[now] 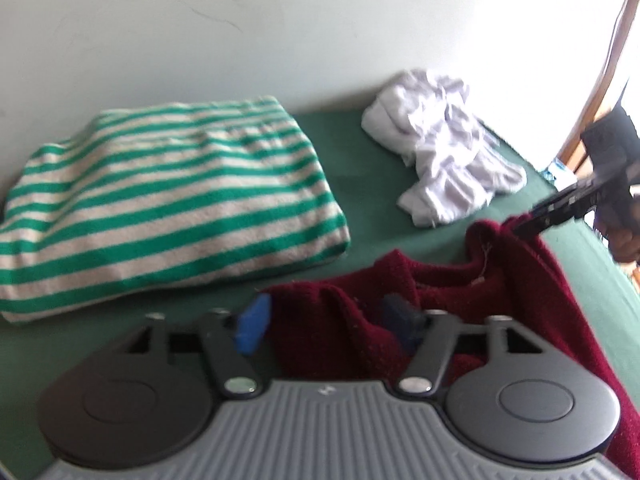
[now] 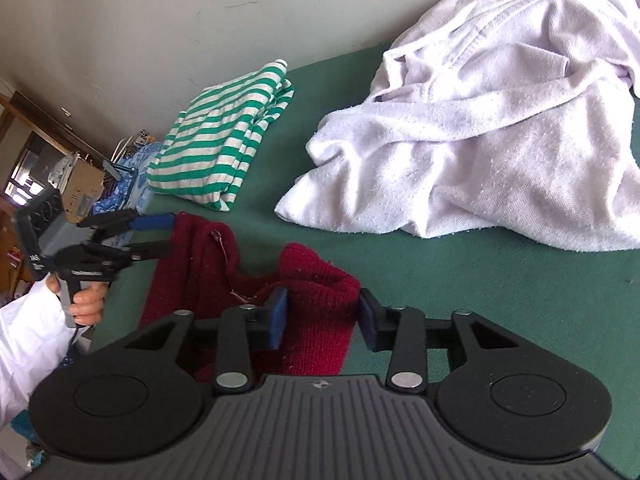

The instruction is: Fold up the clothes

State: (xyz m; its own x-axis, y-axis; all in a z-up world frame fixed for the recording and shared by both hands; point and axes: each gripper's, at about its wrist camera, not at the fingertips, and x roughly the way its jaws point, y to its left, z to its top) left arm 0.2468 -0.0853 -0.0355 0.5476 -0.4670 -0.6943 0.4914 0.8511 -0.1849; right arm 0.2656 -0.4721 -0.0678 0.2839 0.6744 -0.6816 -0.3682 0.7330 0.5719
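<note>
A green cloth (image 2: 460,280) covers the flat top, and the clothes lie on it. The top runs back to a pale wall (image 2: 160,20).

A folded green and white striped shirt (image 1: 160,208) lies on the cloth, right against the wall. It is neat and flat.

To the right of the striped shirt is a white piece of clothing (image 1: 444,152), all crumpled up in a heap. It is also near the wall, well apart from the striped shirt, with bare green between them.

In front of the striped shirt, just beside it, is a dark red knitted piece (image 1: 360,320). It is bunched up, and part of it is lifted off the cloth.
</note>
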